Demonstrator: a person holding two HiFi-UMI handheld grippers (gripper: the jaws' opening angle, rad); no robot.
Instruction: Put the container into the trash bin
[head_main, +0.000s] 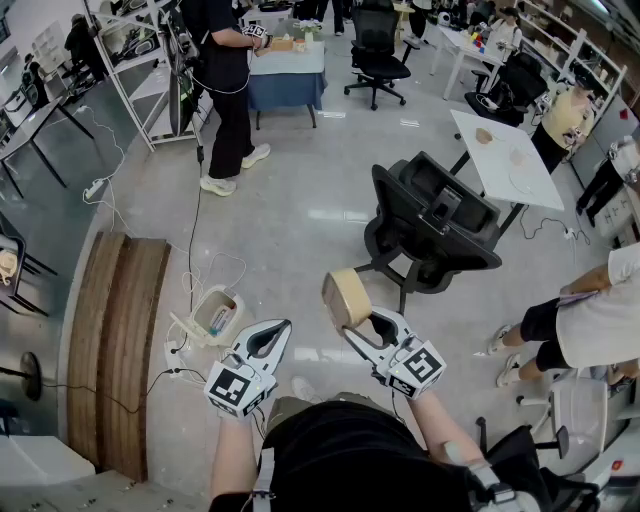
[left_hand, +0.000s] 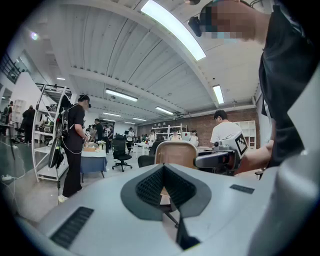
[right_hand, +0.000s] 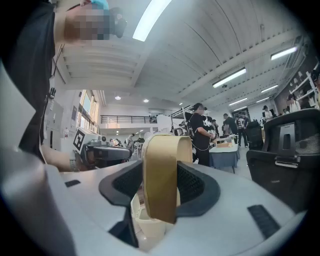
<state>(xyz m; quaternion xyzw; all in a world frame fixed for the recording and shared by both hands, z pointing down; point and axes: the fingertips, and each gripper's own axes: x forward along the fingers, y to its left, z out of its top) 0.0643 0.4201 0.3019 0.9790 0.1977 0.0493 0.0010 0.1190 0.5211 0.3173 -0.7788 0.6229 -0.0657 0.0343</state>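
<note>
A tan paper container (head_main: 345, 297) is clamped on edge in my right gripper (head_main: 352, 324), held level above the floor. In the right gripper view the pads press both sides of the container (right_hand: 160, 175), and my right gripper (right_hand: 161, 186) is shut on it. The white trash bin (head_main: 200, 305), with some rubbish inside, stands on the floor to the lower left of the container. My left gripper (head_main: 283, 326) hovers beside the bin with its tips together and nothing held. The left gripper view shows its tips (left_hand: 163, 166) meeting, with the container (left_hand: 175, 154) and right gripper (left_hand: 216, 159) beyond.
A black office chair (head_main: 435, 225) stands just right of and beyond the container. A wooden bench (head_main: 115, 350) lies at the left, with cables (head_main: 200, 270) trailing on the floor around the bin. A person (head_main: 228, 90) stands further off; another person (head_main: 590, 320) is at the right.
</note>
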